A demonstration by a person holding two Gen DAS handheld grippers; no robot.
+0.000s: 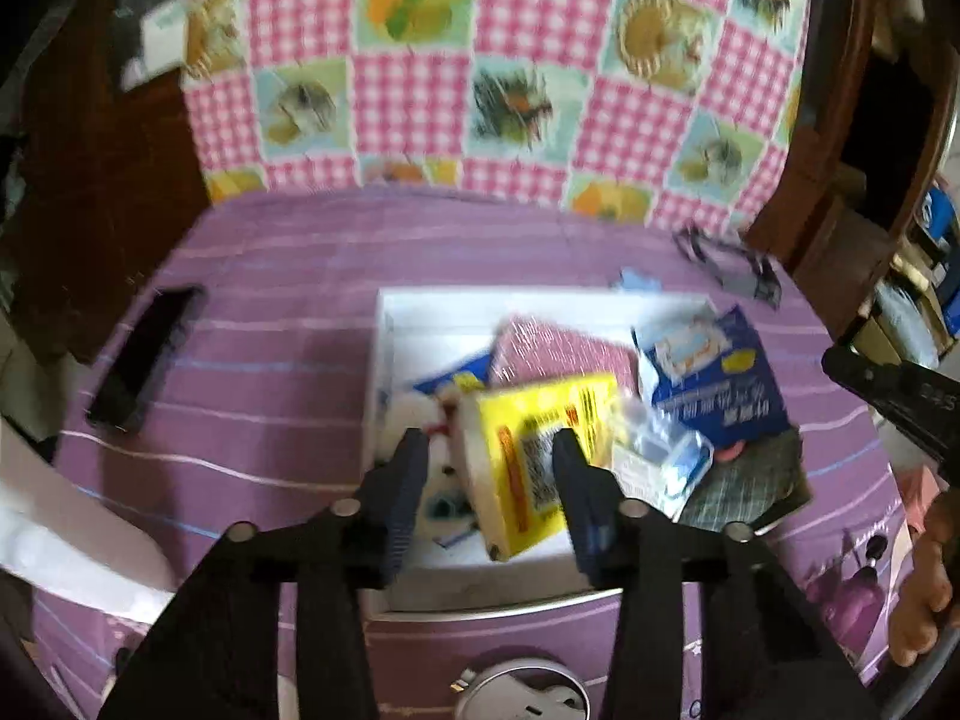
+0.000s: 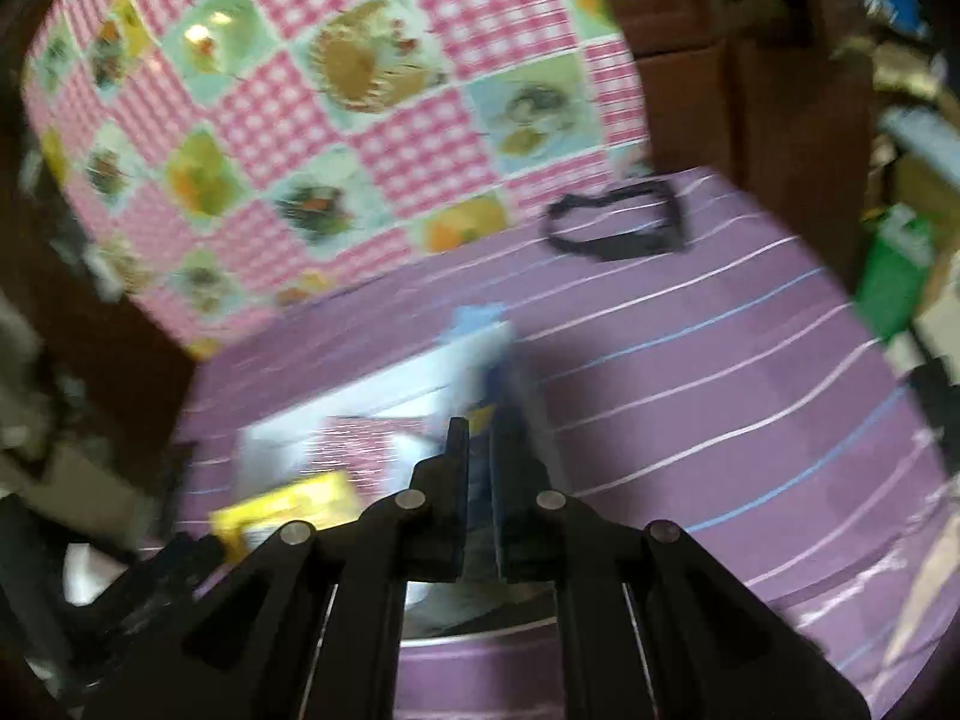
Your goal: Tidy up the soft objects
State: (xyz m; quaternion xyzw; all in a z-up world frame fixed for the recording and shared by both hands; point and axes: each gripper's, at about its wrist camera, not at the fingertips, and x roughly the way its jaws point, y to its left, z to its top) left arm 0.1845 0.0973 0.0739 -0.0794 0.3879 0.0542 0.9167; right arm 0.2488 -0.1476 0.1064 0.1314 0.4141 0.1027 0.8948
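A white tray [image 1: 384, 330] on the purple striped cloth holds several soft packs. My left gripper [image 1: 489, 450] is open, its fingers either side of a yellow sponge pack [image 1: 540, 450] that leans in the tray, with a white plush toy [image 1: 414, 420] beside the left finger. A pink pack [image 1: 564, 354] and a blue-white pack [image 1: 714, 372] lie behind. My right gripper [image 2: 480, 438] is shut on the blue pack [image 2: 480, 468] over the tray [image 2: 372, 396]. The yellow pack [image 2: 288, 507] shows at its left. Both views are blurred.
A black phone [image 1: 144, 354] lies left of the tray. A black strap [image 2: 618, 222] lies at the far right of the table. A pink checked cloth [image 1: 480, 60] hangs behind. A clear plastic box [image 1: 666, 462] and a checked item [image 1: 750, 480] sit at the tray's right.
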